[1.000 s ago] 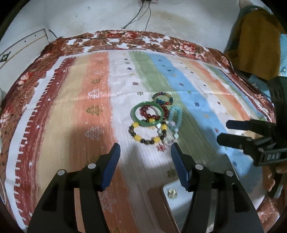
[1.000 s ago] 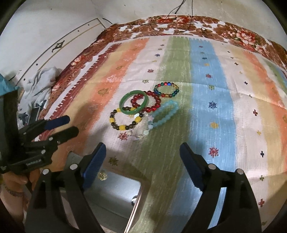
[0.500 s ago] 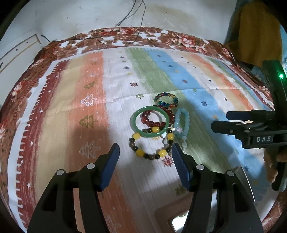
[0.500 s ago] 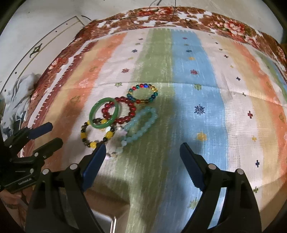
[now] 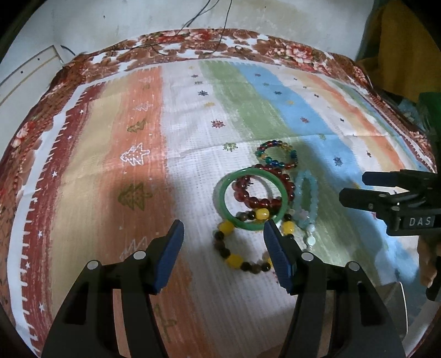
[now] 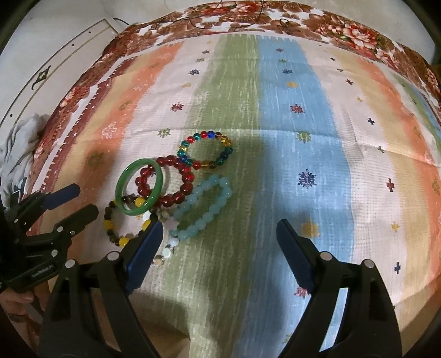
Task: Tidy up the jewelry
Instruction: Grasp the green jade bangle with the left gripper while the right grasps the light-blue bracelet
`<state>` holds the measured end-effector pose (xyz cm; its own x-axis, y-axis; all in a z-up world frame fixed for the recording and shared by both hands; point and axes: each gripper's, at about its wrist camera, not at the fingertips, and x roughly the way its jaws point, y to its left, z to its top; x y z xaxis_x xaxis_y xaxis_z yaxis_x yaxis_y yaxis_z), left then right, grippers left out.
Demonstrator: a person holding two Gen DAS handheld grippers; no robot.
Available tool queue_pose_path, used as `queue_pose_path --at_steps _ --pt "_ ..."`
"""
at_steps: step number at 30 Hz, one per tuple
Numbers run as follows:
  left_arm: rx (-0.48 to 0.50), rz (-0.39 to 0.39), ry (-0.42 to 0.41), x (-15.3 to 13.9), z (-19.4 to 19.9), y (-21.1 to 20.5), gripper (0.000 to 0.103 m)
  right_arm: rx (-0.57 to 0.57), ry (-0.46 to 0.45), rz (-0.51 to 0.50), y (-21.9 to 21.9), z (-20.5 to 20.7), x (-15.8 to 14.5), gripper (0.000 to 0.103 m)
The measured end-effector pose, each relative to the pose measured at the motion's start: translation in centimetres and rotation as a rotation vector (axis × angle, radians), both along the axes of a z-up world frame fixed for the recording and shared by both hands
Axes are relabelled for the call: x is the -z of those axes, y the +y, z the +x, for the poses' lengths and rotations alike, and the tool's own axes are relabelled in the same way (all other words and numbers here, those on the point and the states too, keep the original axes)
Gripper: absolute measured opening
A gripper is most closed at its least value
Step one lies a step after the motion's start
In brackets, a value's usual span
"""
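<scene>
A pile of bracelets lies on the striped cloth. A green bangle [image 5: 228, 212] [image 6: 126, 179] rests on a dark red bead bracelet [image 5: 271, 170] [image 6: 187, 176] and a yellow-and-brown bead bracelet [image 5: 234, 258] [image 6: 110, 223]. A pale blue bead bracelet [image 5: 315, 203] [image 6: 209, 212] and a multicolour bead bracelet [image 5: 292, 154] [image 6: 220, 162] lie beside them. My left gripper [image 5: 222, 234] is open and empty, just short of the bangle. My right gripper [image 6: 217, 228] is open and empty, low over the pale blue bracelet's near end.
The striped cloth [image 5: 137, 179] [image 6: 303, 124] has a floral border and covers the surface. A metal box corner [image 5: 397, 292] shows at lower right in the left wrist view. Black cables [image 5: 209, 16] hang at the far wall. A yellow cloth [image 5: 408, 41] hangs at the far right.
Both grippers have moved forward toward the bracelets, which now look larger and nearer. The metal box has slid almost out of both views. Jaws stayed open.
</scene>
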<state>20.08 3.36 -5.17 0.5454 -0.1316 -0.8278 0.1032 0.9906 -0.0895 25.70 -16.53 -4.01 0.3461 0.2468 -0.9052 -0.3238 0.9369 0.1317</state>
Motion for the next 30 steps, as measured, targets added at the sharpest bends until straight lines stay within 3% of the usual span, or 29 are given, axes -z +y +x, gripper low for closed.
queue_pose_path --at_steps 16,25,27,30 --pt "-0.046 0.022 0.069 2.8 4.6 0.4 0.06 0.011 0.062 -0.08 0.8 3.1 3.5 0.083" --pt "-0.024 0.084 0.083 4.5 6.0 -0.1 0.06 0.009 0.055 -0.13 1.3 4.4 5.1 0.084" --pt "-0.016 0.092 0.079 4.5 6.2 -0.3 0.058 0.002 0.051 -0.142 1.4 4.5 5.4 0.084" --pt "0.004 0.107 0.072 4.6 6.2 -0.5 0.046 -0.02 0.03 -0.174 1.8 4.5 5.6 0.083"
